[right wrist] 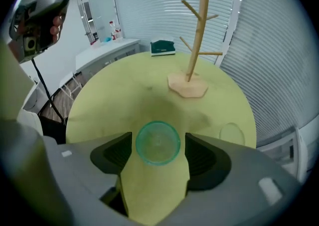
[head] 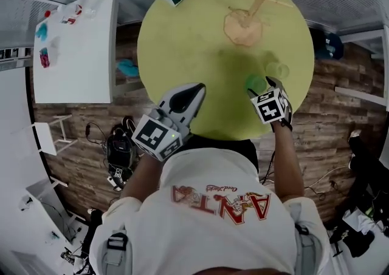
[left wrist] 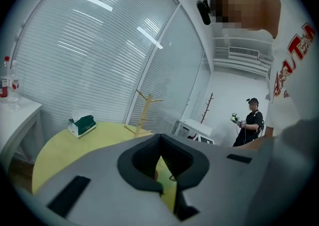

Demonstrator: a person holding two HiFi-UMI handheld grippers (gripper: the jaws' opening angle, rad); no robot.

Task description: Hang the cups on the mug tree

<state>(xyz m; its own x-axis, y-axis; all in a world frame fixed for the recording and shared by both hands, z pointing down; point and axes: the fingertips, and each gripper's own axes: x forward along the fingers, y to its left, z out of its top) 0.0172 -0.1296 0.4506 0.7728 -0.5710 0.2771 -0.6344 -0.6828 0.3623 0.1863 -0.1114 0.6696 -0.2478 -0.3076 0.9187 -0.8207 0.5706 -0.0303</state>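
the right hand-held gripper [right wrist: 158, 151] points down with its jaws spread on either side of the upright green cup [right wrist: 158, 142], close beside it but not pressing, at about 5 o'clock on the round worktop [head: 194, 37]. a clear cup [head: 278, 71] stands near it at 4 o'clock, and the bare mug tree [right wrist: 199, 25] at 1 o'clock. the left hand-held gripper [left wrist: 160, 142] has its jaws pressed together, empty, at the worktop's 7 o'clock edge.
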